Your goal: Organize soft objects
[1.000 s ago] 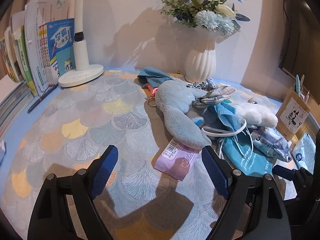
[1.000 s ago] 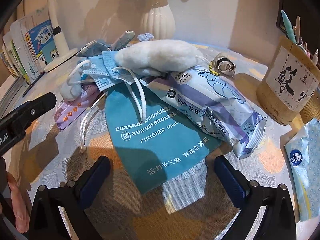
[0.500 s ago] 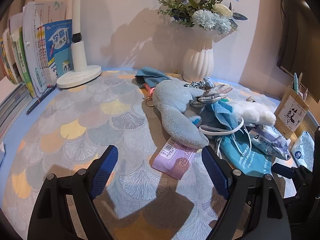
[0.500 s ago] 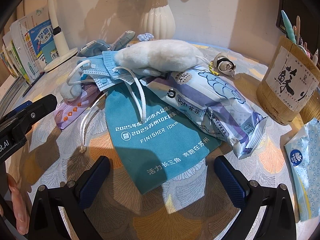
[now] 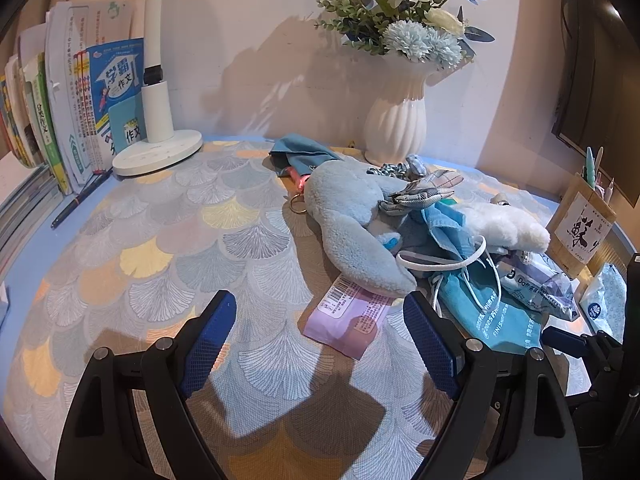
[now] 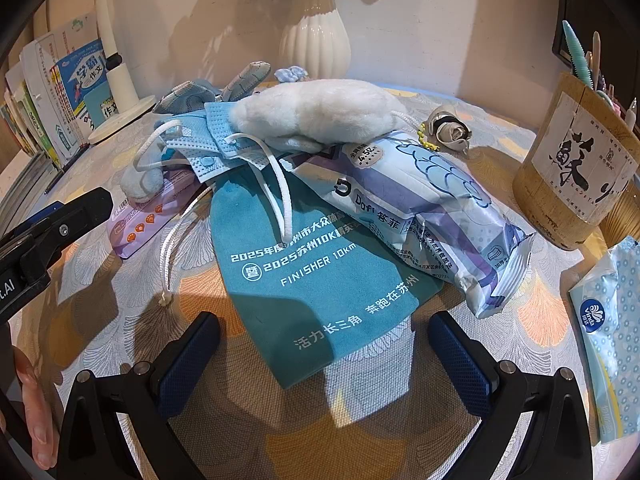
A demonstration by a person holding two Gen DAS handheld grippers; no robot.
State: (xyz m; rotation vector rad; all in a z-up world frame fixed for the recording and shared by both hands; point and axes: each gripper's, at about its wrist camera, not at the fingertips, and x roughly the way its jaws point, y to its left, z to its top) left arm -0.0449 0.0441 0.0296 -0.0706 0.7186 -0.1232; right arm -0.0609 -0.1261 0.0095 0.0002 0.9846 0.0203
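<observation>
Nothing has shifted since the earlier frames: the left tool (image 5: pixel 318 340) and right tool (image 6: pixel 324 354) both hover open and empty over the table (image 5: pixel 160 248), near a heap where a blue plush toy (image 5: pixel 348 216), face masks (image 6: pixel 208 136) and a teal pouch (image 6: pixel 304 264) overlap.

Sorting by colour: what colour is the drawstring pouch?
Teal with white lettering; the drawstring pouch shows best in the right wrist view.

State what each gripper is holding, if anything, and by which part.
Nothing is held. The left gripper and the right gripper both stand open above the patterned tablecloth, pads clear of the pile.
</observation>
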